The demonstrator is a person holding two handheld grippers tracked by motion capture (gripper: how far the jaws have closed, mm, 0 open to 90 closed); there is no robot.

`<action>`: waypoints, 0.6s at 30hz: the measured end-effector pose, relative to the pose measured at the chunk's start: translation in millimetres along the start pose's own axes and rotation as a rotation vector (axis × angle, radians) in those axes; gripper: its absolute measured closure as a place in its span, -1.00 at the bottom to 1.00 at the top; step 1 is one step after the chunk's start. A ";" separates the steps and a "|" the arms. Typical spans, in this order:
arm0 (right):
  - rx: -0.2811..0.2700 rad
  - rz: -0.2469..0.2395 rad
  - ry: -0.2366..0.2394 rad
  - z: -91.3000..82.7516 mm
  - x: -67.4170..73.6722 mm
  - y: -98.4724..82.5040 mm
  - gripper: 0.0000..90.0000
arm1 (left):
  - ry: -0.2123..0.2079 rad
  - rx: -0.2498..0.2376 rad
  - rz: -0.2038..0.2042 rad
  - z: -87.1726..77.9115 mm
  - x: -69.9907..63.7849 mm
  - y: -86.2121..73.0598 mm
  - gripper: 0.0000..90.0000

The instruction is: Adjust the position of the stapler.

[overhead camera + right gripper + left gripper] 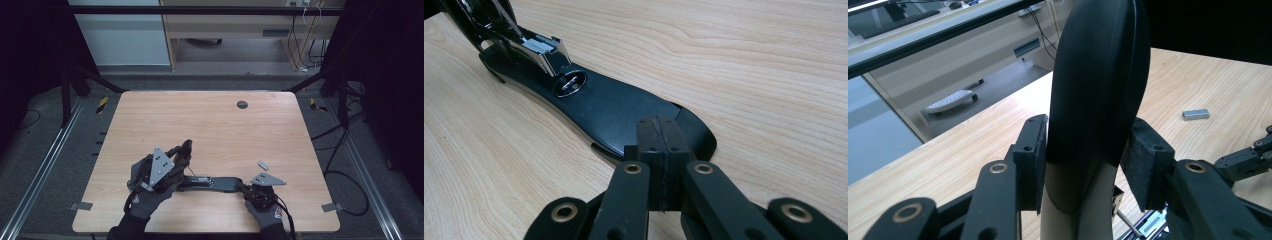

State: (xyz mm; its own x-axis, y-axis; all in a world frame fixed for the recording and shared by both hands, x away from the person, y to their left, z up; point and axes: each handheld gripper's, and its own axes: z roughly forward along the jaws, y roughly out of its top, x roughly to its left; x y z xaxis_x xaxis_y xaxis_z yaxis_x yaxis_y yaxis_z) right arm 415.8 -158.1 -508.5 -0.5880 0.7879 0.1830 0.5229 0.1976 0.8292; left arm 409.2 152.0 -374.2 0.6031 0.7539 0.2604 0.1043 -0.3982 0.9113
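Observation:
A black stapler lies swung open near the table's front edge. Its flat base (222, 184) (614, 107) rests on the wood, with the metal staple channel (541, 50) bare at the hinge end. The curved top arm (186, 149) (1098, 90) stands raised. My left gripper (183, 154) (1088, 160) is shut on that arm, a pad against each side. My right gripper (244, 187) (659, 137) is shut with nothing between its jaws, and its tips rest on the base's rounded end.
A small strip of staples (263, 164) (1195, 114) lies on the wooden table (210, 125) just beyond the right hand. A dark round cable hole (242, 104) sits at the far middle. Black frame bars and cables surround the table.

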 end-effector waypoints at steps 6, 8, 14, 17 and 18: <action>0.000 -0.005 -0.002 0.0 0.1 -0.1 1.00 | 0.029 -0.005 -0.018 -7.3 6.5 -3.7 0.26; 0.000 -0.005 -0.002 0.1 0.2 0.0 1.00 | 0.030 -0.009 -0.029 -11.2 10.6 -5.8 0.28; 0.000 -0.005 -0.001 0.1 0.1 0.0 1.00 | 0.028 -0.024 -0.084 -18.7 20.5 -11.5 0.30; 0.000 -0.004 -0.001 0.0 0.2 0.0 1.00 | 0.034 -0.027 -0.095 -21.8 23.4 -13.6 0.30; 0.000 -0.004 -0.001 0.0 0.1 0.0 1.00 | 0.037 -0.028 -0.101 -22.6 23.7 -14.2 0.30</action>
State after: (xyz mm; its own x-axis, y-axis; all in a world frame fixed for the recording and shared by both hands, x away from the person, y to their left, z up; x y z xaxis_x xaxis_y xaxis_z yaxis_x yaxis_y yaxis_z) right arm 415.8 -158.0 -508.5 -0.5899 0.7873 0.1791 0.5204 0.2012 0.8298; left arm 404.1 187.3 -373.7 0.5614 0.8082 0.1779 0.1406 -0.3051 0.9419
